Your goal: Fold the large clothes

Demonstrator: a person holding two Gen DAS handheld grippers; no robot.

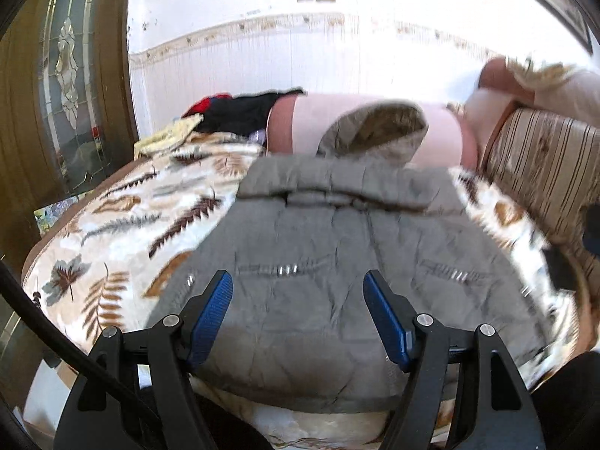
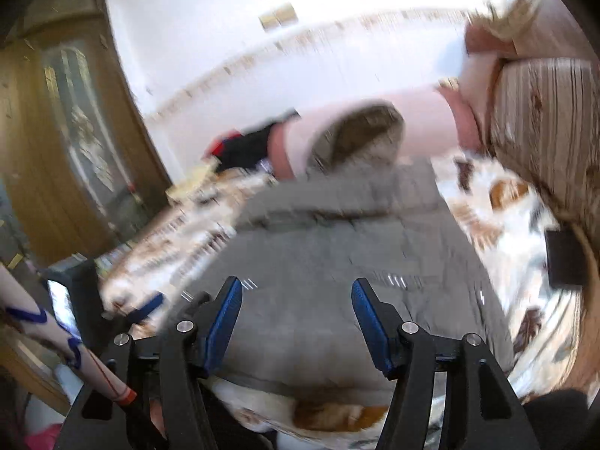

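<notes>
A grey quilted jacket [image 1: 318, 225] [image 2: 337, 232] lies spread flat on a leaf-patterned blanket [image 1: 123, 225] [image 2: 525, 300] on a bed. Its hood [image 1: 375, 131] [image 2: 360, 138], with a brownish lining, rests against a pink bolster at the far end. Small metal zip pulls show on its front. My left gripper [image 1: 295, 275] hovers over the jacket's near part, jaws apart and nothing between the blue pads [image 1: 210, 315]. My right gripper [image 2: 296, 282] hangs over the same near part, also open and empty. Both views are blurred.
The pink bolster [image 1: 442, 131] lies across the head of the bed. Black, red and yellow clothes [image 1: 232, 112] are piled at the far left. A striped headboard [image 1: 543, 157] runs along the right, a wooden glazed door [image 1: 67, 75] stands left. A dark flat object [image 2: 566, 258] lies on the blanket.
</notes>
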